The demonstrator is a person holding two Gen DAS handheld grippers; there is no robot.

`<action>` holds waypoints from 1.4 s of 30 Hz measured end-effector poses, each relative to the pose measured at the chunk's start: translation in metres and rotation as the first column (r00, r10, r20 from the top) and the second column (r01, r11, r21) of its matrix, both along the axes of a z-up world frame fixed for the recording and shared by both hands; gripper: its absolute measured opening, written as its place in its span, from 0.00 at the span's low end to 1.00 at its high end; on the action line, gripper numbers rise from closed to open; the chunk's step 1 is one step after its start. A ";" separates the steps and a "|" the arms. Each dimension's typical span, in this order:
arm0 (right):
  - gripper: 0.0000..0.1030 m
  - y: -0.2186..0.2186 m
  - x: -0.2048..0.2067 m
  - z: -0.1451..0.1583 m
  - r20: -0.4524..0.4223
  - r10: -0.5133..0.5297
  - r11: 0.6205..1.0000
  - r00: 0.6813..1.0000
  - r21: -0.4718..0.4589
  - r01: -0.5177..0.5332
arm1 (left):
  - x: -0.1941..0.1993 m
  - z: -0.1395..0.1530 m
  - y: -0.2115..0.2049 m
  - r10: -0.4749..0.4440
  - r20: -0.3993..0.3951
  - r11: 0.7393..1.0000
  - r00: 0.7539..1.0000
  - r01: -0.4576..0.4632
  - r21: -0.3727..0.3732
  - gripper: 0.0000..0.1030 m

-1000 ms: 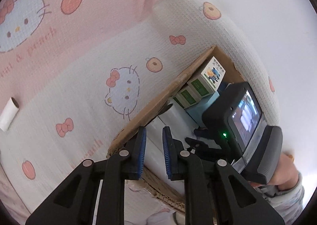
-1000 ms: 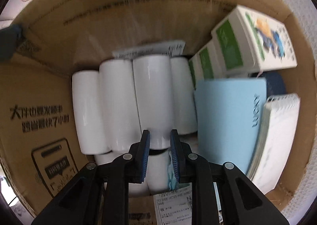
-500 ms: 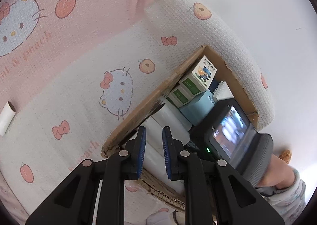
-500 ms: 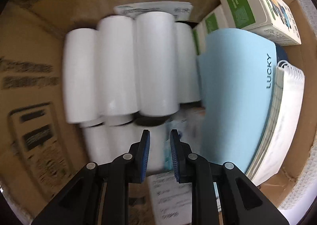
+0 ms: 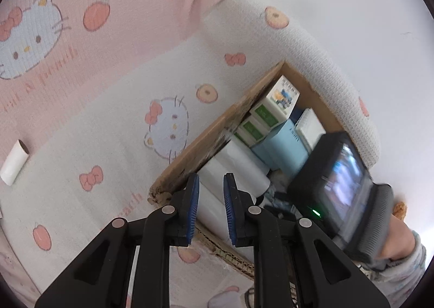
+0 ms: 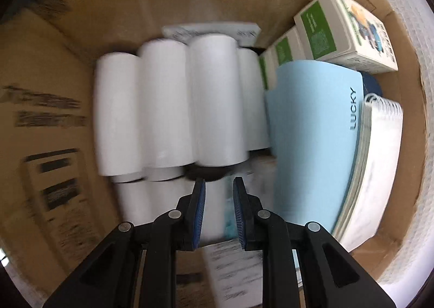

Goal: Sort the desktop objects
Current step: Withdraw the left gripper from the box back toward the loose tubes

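An open cardboard box (image 5: 206,142) lies on a pink and white cartoon-cat blanket (image 5: 114,123). It holds several white rolls (image 6: 214,101), a light blue "LUCKY" notebook (image 6: 312,131), a spiral pad (image 6: 379,150) and green-and-white cartons (image 6: 344,34). My right gripper (image 6: 219,180) points straight down into the box above the near ends of the rolls, its jaws a narrow gap apart and empty. My left gripper (image 5: 212,176) hovers over the box's near corner, jaws opening, nothing between them. A lone white roll (image 5: 13,161) lies on the blanket at far left.
In the left wrist view the right gripper's body with its lit screen (image 5: 339,188) and the person's hand (image 5: 398,245) cover the box's right end. A white wall (image 5: 339,9) rises behind a padded white rim (image 5: 298,42). Printed paper slips (image 6: 233,267) lie in the box.
The right gripper has slid along the box toward the near ends of the rolls. The left view has drawn back a little, and the left jaws stand slightly wider.
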State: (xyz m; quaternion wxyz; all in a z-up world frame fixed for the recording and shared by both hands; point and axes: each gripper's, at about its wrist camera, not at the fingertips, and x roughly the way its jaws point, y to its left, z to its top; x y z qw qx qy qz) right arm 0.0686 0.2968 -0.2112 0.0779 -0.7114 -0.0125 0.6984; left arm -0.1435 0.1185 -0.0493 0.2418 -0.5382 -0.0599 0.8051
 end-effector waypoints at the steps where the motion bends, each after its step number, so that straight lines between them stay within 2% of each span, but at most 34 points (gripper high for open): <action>1: 0.16 -0.004 0.005 0.010 -0.034 0.000 1.000 0.999 0.005 0.000 | 0.002 0.002 -0.001 0.001 -0.016 1.000 1.000 -0.001 0.010 0.27; 4: 0.16 -0.015 0.015 0.034 -0.118 0.021 0.999 0.993 0.051 -0.015 | 0.010 0.006 -0.005 0.016 -0.061 0.999 0.998 -0.014 0.046 0.45; 7: 0.17 -0.025 0.025 0.058 -0.208 0.035 0.996 0.978 0.087 -0.017 | 0.021 0.012 -0.012 0.041 -0.128 0.997 0.991 -0.032 0.075 0.51; 8: 0.17 -0.028 0.028 0.064 -0.236 0.040 0.995 0.971 0.093 -0.019 | 0.025 0.015 -0.014 0.052 -0.151 0.996 0.987 -0.039 0.084 0.52; 10: 0.18 -0.057 0.006 0.065 -0.277 0.054 0.993 0.959 0.114 -0.023 | 0.030 0.017 -0.020 0.070 -0.179 0.994 0.981 -0.052 0.101 0.54; 13: 0.18 -0.075 -0.018 0.071 -0.319 0.095 0.987 0.943 0.151 -0.048 | 0.033 0.022 -0.029 0.090 -0.212 0.992 0.973 -0.069 0.106 0.55; 15: 0.18 -0.087 -0.024 0.100 -0.330 0.110 0.987 0.938 0.150 -0.063 | 0.034 0.023 -0.034 0.111 -0.223 0.991 0.969 -0.092 0.094 0.56; 19: 0.18 -0.102 -0.043 0.078 -0.336 0.120 0.987 0.934 0.142 -0.076 | 0.032 0.023 -0.047 0.117 -0.220 0.989 0.969 -0.093 0.119 0.57; 23: 0.18 -0.114 -0.044 0.088 -0.368 0.149 0.981 0.918 0.174 -0.090 | 0.029 0.020 -0.058 0.136 -0.221 0.987 0.966 -0.113 0.112 0.57; 25: 0.18 -0.119 -0.044 0.101 -0.420 0.149 0.980 0.895 0.186 -0.076 | 0.032 0.020 -0.067 0.147 -0.247 0.986 0.958 -0.122 0.114 0.57; 27: 0.18 -0.123 -0.046 0.107 -0.504 0.150 0.980 0.850 0.187 -0.062 | 0.035 0.020 -0.075 0.164 -0.269 0.984 0.949 -0.137 0.116 0.57; 29: 0.18 -0.130 -0.043 0.121 -0.580 0.146 0.986 0.802 0.151 -0.070 | 0.038 0.016 -0.090 0.193 -0.279 0.979 0.941 -0.166 0.117 0.57; 31: 0.18 -0.139 -0.050 0.121 -0.624 0.133 0.991 0.770 0.107 -0.084 | 0.041 0.009 -0.104 0.221 -0.273 0.973 0.936 -0.194 0.125 0.57; 36: 0.18 -0.163 -0.076 0.113 -0.653 0.130 0.987 0.746 0.011 -0.162 | 0.043 -0.018 -0.152 0.299 -0.231 0.954 0.926 -0.280 0.112 0.58; 39: 0.18 -0.173 -0.096 0.104 -0.673 0.132 0.978 0.728 -0.030 -0.205 | 0.049 -0.034 -0.184 0.360 -0.200 0.933 0.911 -0.346 0.100 0.58; 40: 0.18 -0.179 -0.101 0.102 -0.696 0.132 0.976 0.706 -0.034 -0.216 | 0.050 -0.040 -0.195 0.376 -0.188 0.926 0.907 -0.364 0.096 0.58; 42: 0.18 -0.190 -0.108 0.099 -0.763 0.136 0.968 0.632 -0.032 -0.247 | 0.053 -0.052 -0.219 0.411 -0.176 0.911 0.894 -0.405 0.074 0.58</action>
